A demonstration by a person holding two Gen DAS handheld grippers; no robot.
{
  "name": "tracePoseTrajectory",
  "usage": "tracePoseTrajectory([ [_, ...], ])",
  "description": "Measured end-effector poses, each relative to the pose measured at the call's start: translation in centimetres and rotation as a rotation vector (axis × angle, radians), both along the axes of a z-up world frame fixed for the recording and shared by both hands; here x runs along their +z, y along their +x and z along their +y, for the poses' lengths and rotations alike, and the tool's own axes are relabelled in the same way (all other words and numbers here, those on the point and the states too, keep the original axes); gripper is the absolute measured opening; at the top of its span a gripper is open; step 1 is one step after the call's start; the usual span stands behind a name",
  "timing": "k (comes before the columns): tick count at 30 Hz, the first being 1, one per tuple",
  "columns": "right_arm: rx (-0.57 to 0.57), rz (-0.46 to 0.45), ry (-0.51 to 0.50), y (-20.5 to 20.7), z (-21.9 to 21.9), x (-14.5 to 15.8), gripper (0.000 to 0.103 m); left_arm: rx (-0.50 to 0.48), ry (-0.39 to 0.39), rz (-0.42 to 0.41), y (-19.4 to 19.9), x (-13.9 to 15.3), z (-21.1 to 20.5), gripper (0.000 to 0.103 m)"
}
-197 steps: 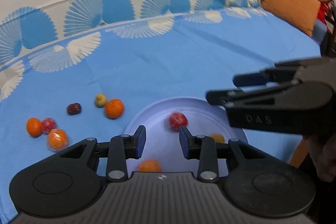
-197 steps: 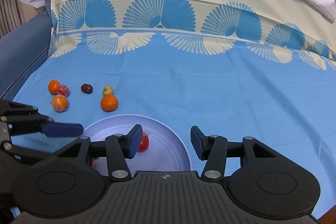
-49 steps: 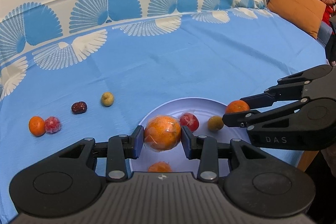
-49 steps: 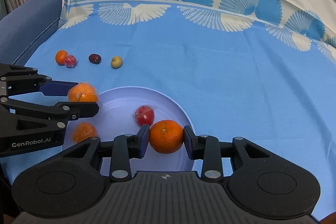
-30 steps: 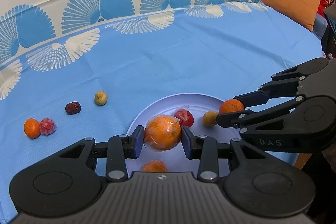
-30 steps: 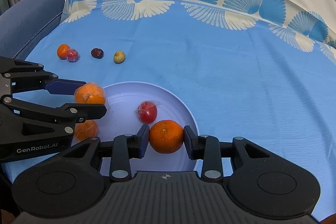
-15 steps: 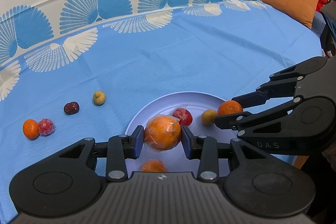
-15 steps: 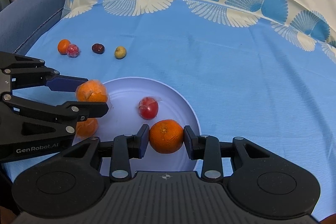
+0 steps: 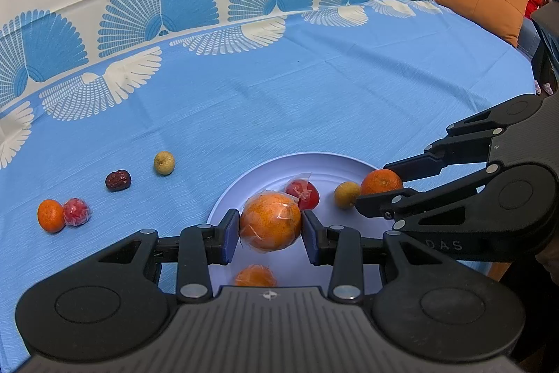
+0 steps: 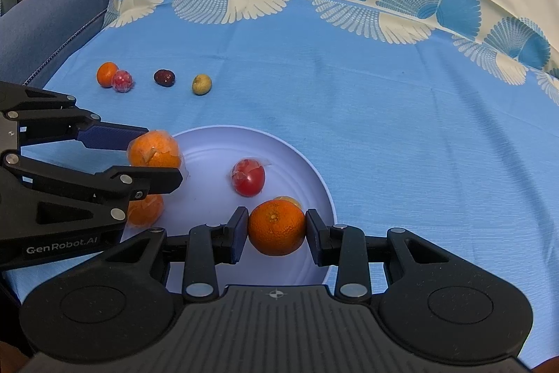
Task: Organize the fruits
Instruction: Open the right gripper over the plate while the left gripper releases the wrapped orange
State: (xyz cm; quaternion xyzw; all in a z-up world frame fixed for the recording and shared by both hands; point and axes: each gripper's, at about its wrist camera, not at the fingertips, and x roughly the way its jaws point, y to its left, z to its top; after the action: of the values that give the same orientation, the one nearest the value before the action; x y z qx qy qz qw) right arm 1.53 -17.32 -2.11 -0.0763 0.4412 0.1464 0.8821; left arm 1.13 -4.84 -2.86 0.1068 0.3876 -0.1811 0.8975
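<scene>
**2 oranges poised over the plate**

We see the left claw [image 9: 270, 235] clenched on a wrapped orange [image 9: 270, 221], and the right claw [image 10: 276, 235] clenched on a bare orange [image 10: 277, 228]. Both hang above the pale plate [image 10: 314, 177], which we judge to be the collecting spot, so each fruit is held over it ready for release. In the plate lie a wrapped red fruit [image 10: 248, 177], a small yellowish fruit [image 9: 346, 194] and another wrapped orange [image 9: 255, 275], kept to separate spots.

On the blue cloth [image 10: 401, 128], well apart from the plate, 4 fruits wait in a row: a small orange [image 9: 50, 215] touching a wrapped red one [image 9: 76, 211], a dark date-like fruit [image 9: 118, 179] and a yellow-green fruit [image 9: 164, 162].

The left claw's body cuts off part of the plate's third orange, and we cannot tell what lies beneath the cloth or how high the held oranges hang.
</scene>
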Motion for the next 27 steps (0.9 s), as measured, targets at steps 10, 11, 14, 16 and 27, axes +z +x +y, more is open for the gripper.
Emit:
tracePoseTrajectory([
  [10,0.002,0.001,-0.001,0.03,0.07,-0.04,0.037,-0.001,0.003,-0.002,-0.01,-0.01,-0.04,0.042],
  [11,0.002,0.001,-0.002,0.01,0.12,-0.09,0.037,-0.001,0.004,-0.003,-0.03,0.0,-0.04,0.042],
  [14,0.001,0.001,-0.003,-0.02,0.15,-0.08,0.038,-0.003,0.003,-0.002,-0.08,0.0,-0.13,0.042],
  [16,0.0,0.001,-0.002,-0.01,0.15,-0.1,0.038,-0.005,0.006,-0.003,-0.15,0.0,-0.24,0.043],
  [27,-0.028,-0.019,-0.017,-0.04,-0.17,0.0,0.048,0.013,-0.005,-0.028,-0.34,0.59,0.14,0.047],
])
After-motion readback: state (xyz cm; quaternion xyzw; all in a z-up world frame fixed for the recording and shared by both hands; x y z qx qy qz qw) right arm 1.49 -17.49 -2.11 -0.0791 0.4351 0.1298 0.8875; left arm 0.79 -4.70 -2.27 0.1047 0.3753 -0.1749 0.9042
